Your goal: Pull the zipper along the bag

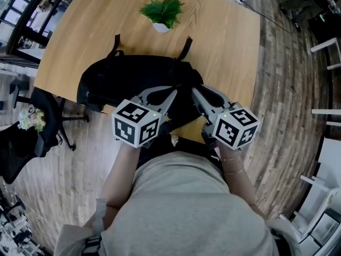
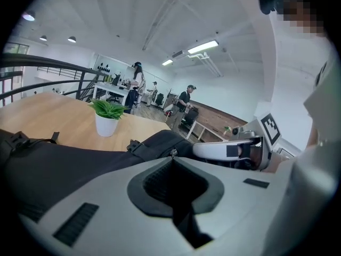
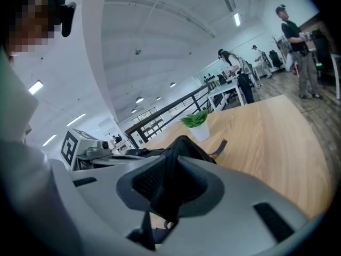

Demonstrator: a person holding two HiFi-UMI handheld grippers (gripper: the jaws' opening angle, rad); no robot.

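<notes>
- A wooden table [image 1: 224, 41] is carrying everything, stretching out beyond both sets of jaws, with a potted plant [image 1: 162, 12] sitting well past the tips.
- A black bag [image 1: 122, 79] is lying flat just ahead of and beneath both jaws, with its near edge bunching up where the tips meet it.
- The right gripper [image 1: 194, 91] is clamping a fold of the bag's fabric, which is running straight through between its closed jaws. This grip looks like the anchor, so it should be holding firm and pulling lightly away from the other jaws to tension the zipper line.
- The left gripper [image 1: 175, 89] is sitting just beside it with jaws pressed together.
- A small metal zipper pull [image 2: 171, 153] is showing right at the left jaws' tips and appears pinched there. Drawing it steadily along the seam, low and in line with the teeth, should be avoiding snags.
</notes>
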